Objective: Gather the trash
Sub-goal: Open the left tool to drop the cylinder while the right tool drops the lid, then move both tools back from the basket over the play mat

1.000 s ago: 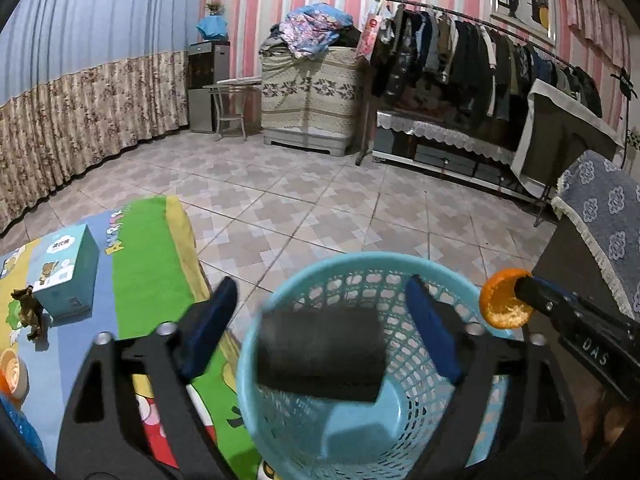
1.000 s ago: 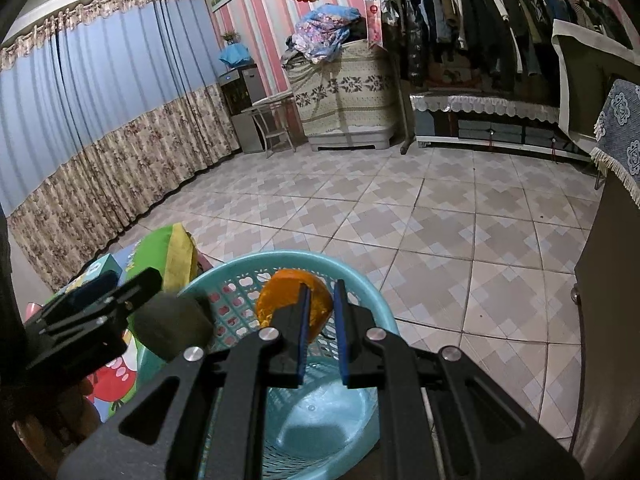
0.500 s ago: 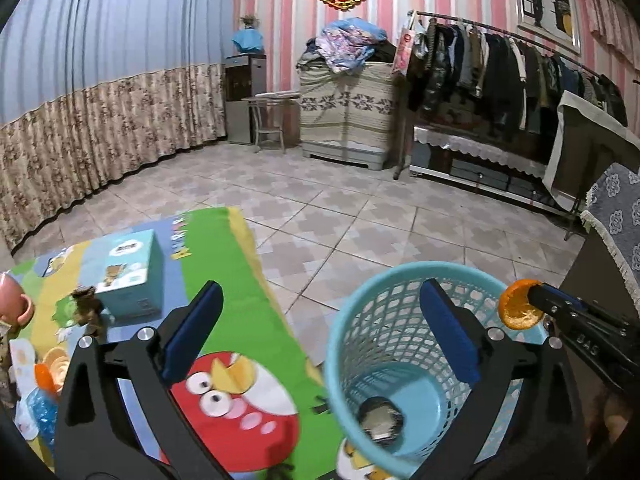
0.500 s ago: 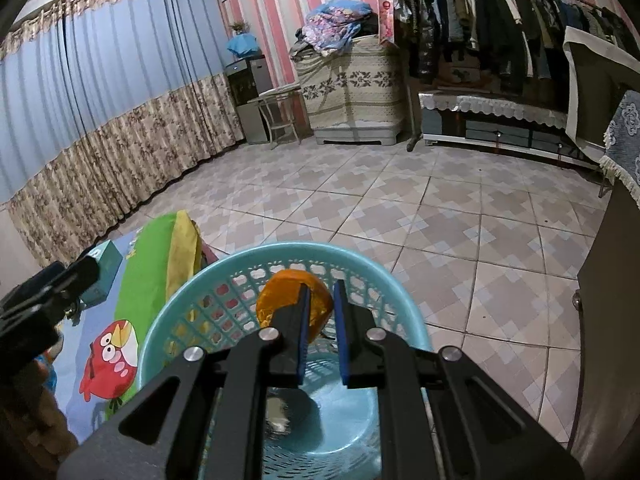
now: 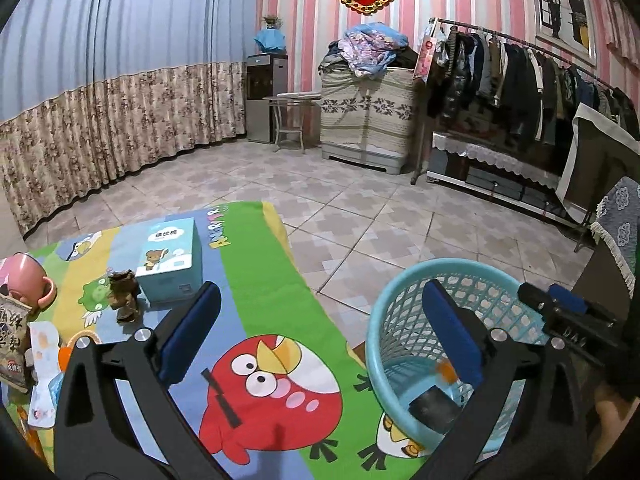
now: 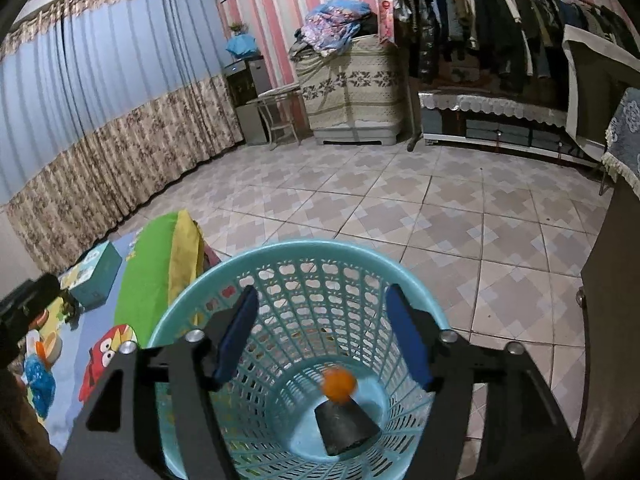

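A turquoise mesh basket (image 6: 304,252) stands on the tile floor at the mat's edge; it also shows in the left wrist view (image 5: 384,320). Inside it lie a dark grey block (image 6: 344,426) and an orange peel (image 6: 339,385), blurred as it drops. My right gripper (image 6: 322,336) is open and empty right above the basket. My left gripper (image 5: 320,334) is open and empty above the colourful mat (image 5: 256,280), left of the basket. In the left wrist view the block (image 5: 434,406) and peel (image 5: 445,370) show through the mesh.
On the mat stand a teal tissue box (image 5: 172,260), a small brown figure (image 5: 125,296), a pink cup (image 5: 26,278) and wrappers (image 5: 40,360) at the far left. A dark cabinet (image 6: 612,320) is right of the basket. Open tile floor lies behind.
My right gripper opened and the orange peel fell into the basket. My left gripper, which dropped the grey block earlier, moved further left over the mat.
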Tool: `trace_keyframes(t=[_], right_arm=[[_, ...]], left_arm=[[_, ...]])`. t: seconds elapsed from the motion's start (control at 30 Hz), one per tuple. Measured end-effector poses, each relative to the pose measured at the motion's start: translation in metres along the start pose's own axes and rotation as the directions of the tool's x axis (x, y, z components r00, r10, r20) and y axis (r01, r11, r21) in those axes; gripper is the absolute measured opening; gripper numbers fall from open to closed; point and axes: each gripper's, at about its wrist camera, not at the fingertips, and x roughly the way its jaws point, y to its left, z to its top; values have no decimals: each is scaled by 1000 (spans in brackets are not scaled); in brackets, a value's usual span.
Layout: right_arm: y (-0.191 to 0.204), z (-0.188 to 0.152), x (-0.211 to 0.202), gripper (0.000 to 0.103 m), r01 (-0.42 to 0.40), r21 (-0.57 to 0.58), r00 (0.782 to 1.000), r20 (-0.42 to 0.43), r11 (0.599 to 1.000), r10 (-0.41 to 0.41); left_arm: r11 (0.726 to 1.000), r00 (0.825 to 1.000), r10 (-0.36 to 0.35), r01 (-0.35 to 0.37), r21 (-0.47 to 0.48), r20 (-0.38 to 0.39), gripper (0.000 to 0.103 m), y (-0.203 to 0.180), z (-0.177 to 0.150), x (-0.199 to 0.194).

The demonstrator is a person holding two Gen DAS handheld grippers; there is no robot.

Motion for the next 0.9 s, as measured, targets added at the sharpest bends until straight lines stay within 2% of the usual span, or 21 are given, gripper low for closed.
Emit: trace_keyframes(t=[0.1,0.2,0.53,0.9], right_arm=[[1,1,-3,85,15,4,1000,10,1000,-15],[4,2,-4,88,27,-9,999,18,1000,-27],[9,5,-8,90,16,-27,1000,27,999,-15],[28,1,-14,90,-11,-73,999,36,997,14]], left_arm=[[1000,1000,4,-4,-9,-5,97,5,-3,-2],[1000,1000,7,-7,-14,-1,97,7,-5,-4],[999,999,32,-31,-21,7,97,17,-7,-14],[993,995,99,-98,-61,13,97,59,-13,-45]])
